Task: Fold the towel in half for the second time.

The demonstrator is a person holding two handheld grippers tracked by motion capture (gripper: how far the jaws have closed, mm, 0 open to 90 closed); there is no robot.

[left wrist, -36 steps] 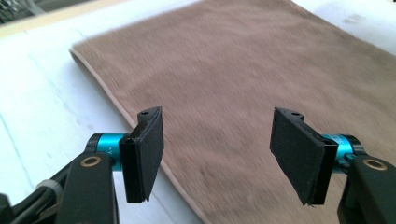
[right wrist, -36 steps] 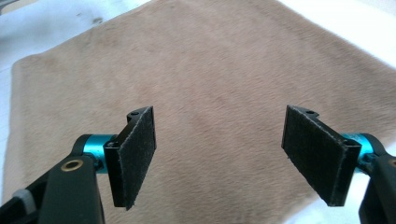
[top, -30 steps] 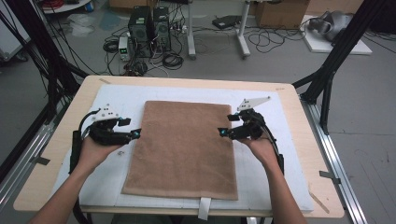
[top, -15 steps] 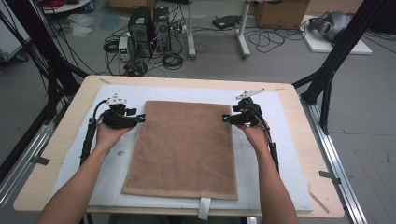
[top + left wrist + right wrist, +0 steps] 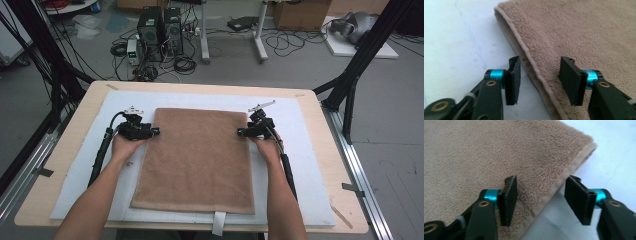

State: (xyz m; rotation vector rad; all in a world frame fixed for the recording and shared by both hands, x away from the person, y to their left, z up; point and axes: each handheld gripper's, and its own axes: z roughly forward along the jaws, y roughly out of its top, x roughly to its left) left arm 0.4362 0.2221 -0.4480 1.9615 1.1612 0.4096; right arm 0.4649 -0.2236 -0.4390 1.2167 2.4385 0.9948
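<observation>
Jaws on both tools have just been closing and stand apart, each pair straddling a side hem of the brown towel (image 5: pixel 197 160) with nothing pinched yet: the left gripper (image 5: pixel 540 80) has one pad on the white mat (image 5: pixel 75 190), as does the right gripper (image 5: pixel 541 200). Closing now could catch just the top layer, or only scrape the pile, so one side slips free and the lift skews. Farther off, the towel lies flat, folded, mid-table, its far corners just beyond the grippers.

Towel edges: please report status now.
Left gripper and right gripper open, jaws just closing, each astride a side edge of brown towel. Nothing gripped yet. Nothing in the way.
</observation>
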